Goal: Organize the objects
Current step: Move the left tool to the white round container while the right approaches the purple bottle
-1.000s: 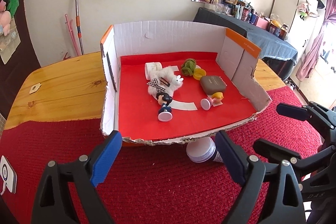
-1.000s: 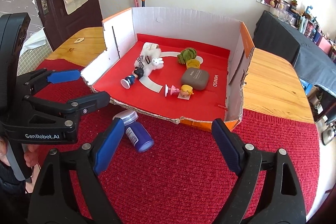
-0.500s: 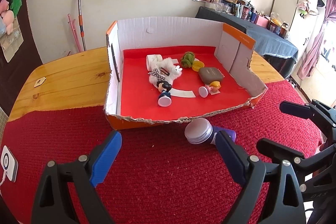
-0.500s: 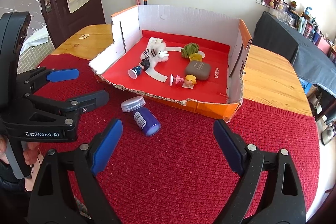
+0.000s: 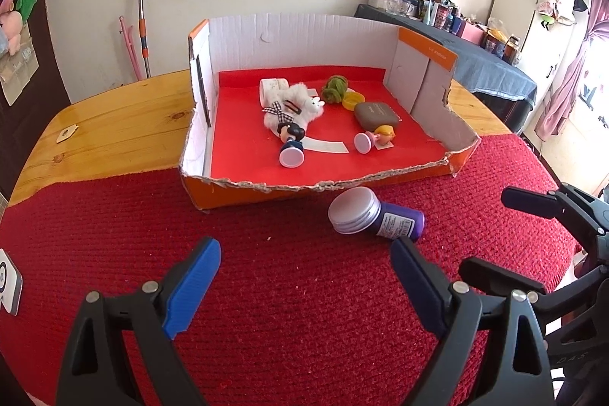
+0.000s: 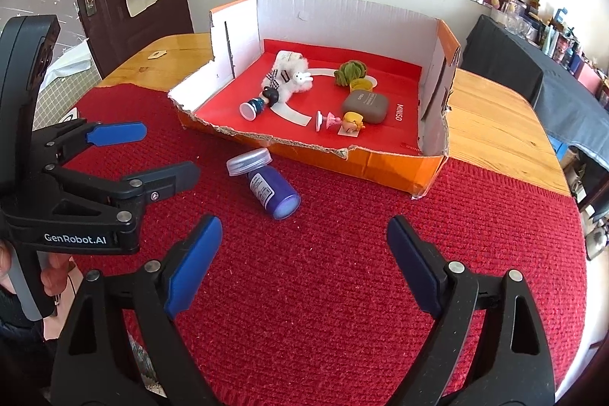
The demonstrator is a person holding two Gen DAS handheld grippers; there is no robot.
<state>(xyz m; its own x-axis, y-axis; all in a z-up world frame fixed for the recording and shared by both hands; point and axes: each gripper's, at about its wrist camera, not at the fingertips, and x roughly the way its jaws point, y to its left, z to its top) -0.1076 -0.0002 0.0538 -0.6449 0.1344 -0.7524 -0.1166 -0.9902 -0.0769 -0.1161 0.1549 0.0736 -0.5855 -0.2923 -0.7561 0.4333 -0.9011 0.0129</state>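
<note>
A purple bottle (image 5: 377,217) with a silver cap lies on its side on the red mat, just in front of the cardboard box (image 5: 243,187); it also shows in the right wrist view (image 6: 266,183). The box (image 6: 380,164) holds a white plush (image 5: 295,105), two small figurines (image 5: 291,143), a grey case (image 5: 377,115) and a green item (image 5: 335,89). My left gripper (image 5: 304,273) is open and empty, hovering over the mat short of the bottle. My right gripper (image 6: 304,250) is open and empty, behind the bottle.
The red mat (image 6: 342,273) covers the near half of a wooden table (image 5: 114,132). A small white device (image 5: 7,282) lies at the mat's left edge. My left gripper also shows at the left of the right wrist view (image 6: 144,153).
Both grippers have pulled back from the box, which now looks smaller and farther. The bottle, half hidden before, lies in full view in front of the box.
</note>
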